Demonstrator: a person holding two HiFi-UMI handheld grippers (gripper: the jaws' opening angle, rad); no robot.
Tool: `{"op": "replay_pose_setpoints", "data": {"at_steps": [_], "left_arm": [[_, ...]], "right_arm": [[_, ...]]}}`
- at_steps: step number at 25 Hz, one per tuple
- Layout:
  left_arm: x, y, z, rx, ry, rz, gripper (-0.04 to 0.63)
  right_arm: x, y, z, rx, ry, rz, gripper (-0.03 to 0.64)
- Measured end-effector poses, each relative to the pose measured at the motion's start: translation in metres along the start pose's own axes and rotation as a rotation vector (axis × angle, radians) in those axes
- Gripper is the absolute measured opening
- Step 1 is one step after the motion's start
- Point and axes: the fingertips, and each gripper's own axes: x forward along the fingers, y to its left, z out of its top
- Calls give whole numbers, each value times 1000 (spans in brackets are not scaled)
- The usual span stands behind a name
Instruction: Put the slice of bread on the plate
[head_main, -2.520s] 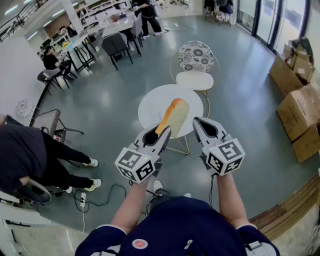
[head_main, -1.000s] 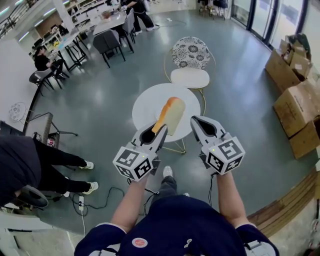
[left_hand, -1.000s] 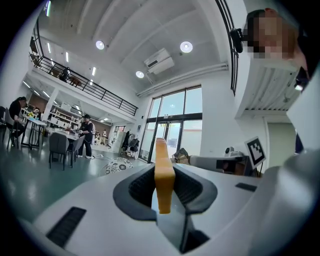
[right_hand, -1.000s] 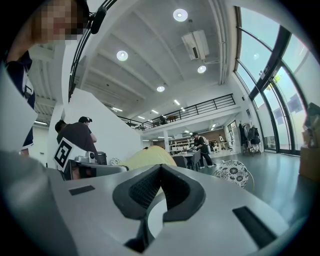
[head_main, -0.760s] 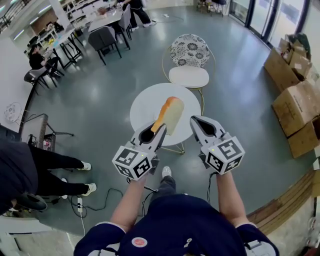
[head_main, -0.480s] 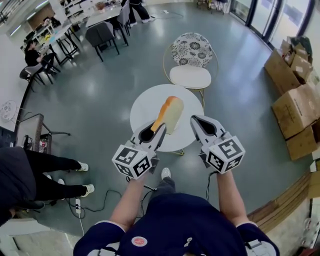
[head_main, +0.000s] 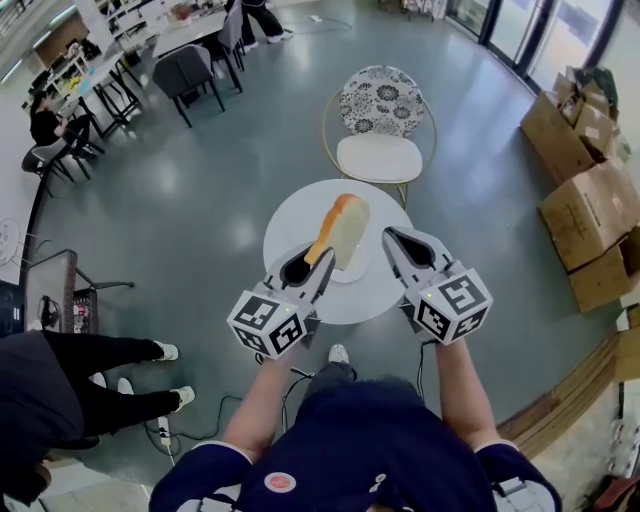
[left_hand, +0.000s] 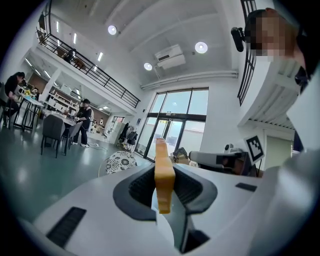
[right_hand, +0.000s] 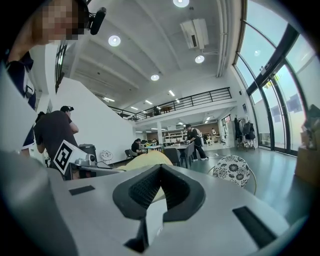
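Left white two-jaw gripper (head_main: 322, 263) clamps the tan-crusted slice of bread (head_main: 345, 226) edgewise by its lower end, holding it above the round white table (head_main: 298, 215). The right white gripper (head_main: 396, 241) beside it is closed and empty. A white chair with a patterned back (head_main: 378, 155) stands behind the table, with brown cardboard boxes (head_main: 590, 205) off to the right.

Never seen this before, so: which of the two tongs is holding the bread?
The left tongs: the bread slice stands edge-on, pinched between their jaws. The right tongs beside them grip nothing.
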Motion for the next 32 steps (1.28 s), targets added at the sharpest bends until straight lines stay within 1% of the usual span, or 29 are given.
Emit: {"op": "replay_pose_setpoints", "data": {"at_steps": [5,11,16,26,32], "left_arm": [[4,22,0,-16,14,-25,92],[10,38,-6,-45,27,-32,92],[17,42,-8,-50,29,-25,94],[29,41,-4,-31,17,5,93],[35,41,-8,-40,27,10,92]], "right_arm": [[23,-3,-4,10,12,-23,5],[38,-8,-13,20,44,-33,5],[43,-17,-17,26,52,-27,5],[51,-34,-11,28,22,13,5],[52,-41,-12,38,17,20,5]]}}
